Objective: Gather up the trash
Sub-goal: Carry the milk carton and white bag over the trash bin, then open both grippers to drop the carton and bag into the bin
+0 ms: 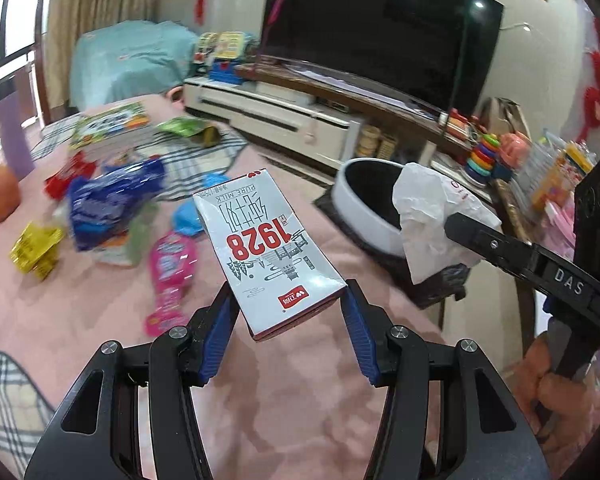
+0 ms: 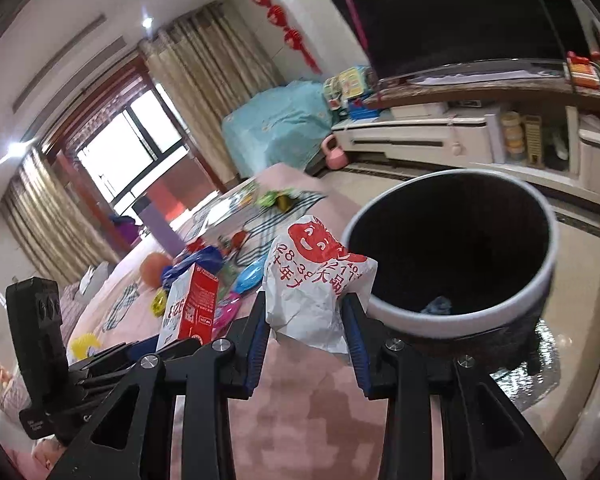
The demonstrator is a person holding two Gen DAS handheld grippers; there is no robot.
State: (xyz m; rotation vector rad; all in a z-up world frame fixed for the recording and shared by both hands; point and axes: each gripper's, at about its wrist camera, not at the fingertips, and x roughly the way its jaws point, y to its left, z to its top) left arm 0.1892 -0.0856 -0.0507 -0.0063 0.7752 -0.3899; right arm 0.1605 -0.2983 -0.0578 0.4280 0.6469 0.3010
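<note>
Nearest in the left wrist view, the left gripper (image 1: 286, 312) holds a milk carton (image 1: 266, 248) by its lower end: the blue pad of each finger presses on one side of the carton, which sticks out ahead of the fingers and tilts up to the left, clear of the pink cloth of the table (image 1: 300, 380). Its print reads upside down, with red digits and "PURE MILK".

In the right wrist view the right gripper (image 2: 306, 316) is closed on a crumpled white paper wrapper (image 2: 312, 280) with red print. The wrapper sits between the two blue-padded fingers, bulging above and beyond their tips, and its right edge lies just beside the rim of the trash bin (image 2: 460, 312). From the left wrist view the same wrapper (image 1: 424, 216) shows at the end of the right gripper's black fingers (image 1: 484, 236), in front of the bin (image 1: 364, 212).

The bin is round, white outside and dark inside, and stands off the right edge of the table; a small bluish scrap lies at its bottom.

Farther left on the table lie other pieces: a pink packet (image 1: 170, 268), a blue wrapper (image 1: 112, 204), a yellow packet (image 1: 36, 250), a light blue piece (image 1: 188, 218), a green bag (image 1: 188, 126) and an orange fruit (image 1: 0, 194).

Beyond, a low cabinet (image 1: 280, 116) carries a large dark television (image 1: 384, 28).
</note>
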